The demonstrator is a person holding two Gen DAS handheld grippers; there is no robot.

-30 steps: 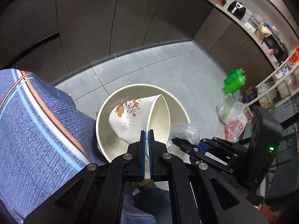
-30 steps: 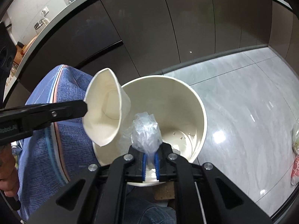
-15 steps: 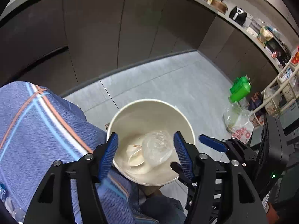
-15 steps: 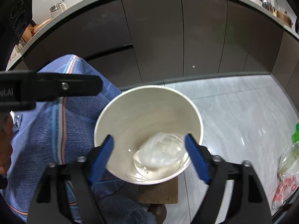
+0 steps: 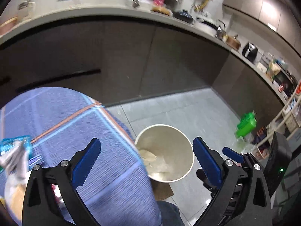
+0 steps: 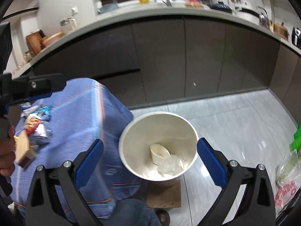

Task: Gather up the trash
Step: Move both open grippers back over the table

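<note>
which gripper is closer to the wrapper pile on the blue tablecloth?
Left. The left gripper, opening and empty, sits just above the wrapper pile on the tablecloth. The right gripper, opening and empty, is over the bin, off the table's edge.

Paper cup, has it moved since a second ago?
Yes. The paper cup dropped from the left hand-held gripper, above the rim, to the bottom of the white bin.

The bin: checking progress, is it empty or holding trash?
Holding trash: the bin contains a crushed paper cup and crumpled clear plastic at its bottom.
</note>
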